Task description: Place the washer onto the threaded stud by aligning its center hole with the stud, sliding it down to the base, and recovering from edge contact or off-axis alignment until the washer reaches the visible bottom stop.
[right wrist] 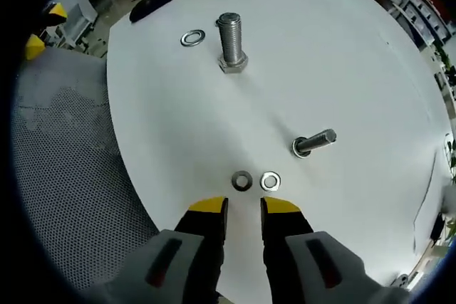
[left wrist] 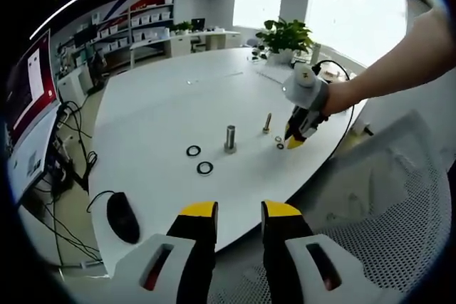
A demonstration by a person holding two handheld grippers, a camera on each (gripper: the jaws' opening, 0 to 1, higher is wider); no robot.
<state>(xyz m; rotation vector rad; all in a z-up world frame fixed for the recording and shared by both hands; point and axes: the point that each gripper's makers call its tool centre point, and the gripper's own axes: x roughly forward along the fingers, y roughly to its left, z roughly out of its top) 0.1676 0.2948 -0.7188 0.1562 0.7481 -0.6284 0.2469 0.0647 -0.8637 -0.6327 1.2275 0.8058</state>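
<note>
Left gripper view: left gripper [left wrist: 239,211] low at frame bottom, fingers spread with a clear gap, nothing between them, hanging off the near edge of the white bench [left wrist: 164,115]. On the bench: large upright stud [left wrist: 230,138] near the middle, two dark-looking rings beside it, one [left wrist: 193,151] to its left, another [left wrist: 205,168] closer to the camera. Smaller bolt [left wrist: 267,122] stands further right. Right gripper [left wrist: 293,140] comes in from the right, held by a hand [left wrist: 335,97], yellow tips pointing down at the bench just by two small washers [left wrist: 279,143]. Cannot tell its finger gap from here. Black mouse [left wrist: 122,216] near the bench's left edge. Potted plant [left wrist: 285,37] at the far side, monitor [left wrist: 28,112] at left, mesh chair [left wrist: 399,204] at right.

Right gripper view: right gripper [right wrist: 244,208] fingers spread, narrow gap, empty, tips just short of two washers lying flat side by side on the bench, a darker one [right wrist: 241,181] and a shiny one [right wrist: 270,181], touching or nearly so. Neither is pinched. Smaller bolt [right wrist: 313,143] stands near, up and to the right, apart from them. Large stud [right wrist: 230,40] with hex base stands well apart, further away; another washer [right wrist: 192,37] lies flat just left of it. No washer on the stud. Mouse [right wrist: 151,3] at the far edge. Mesh chair [right wrist: 64,169] left of bench.
</note>
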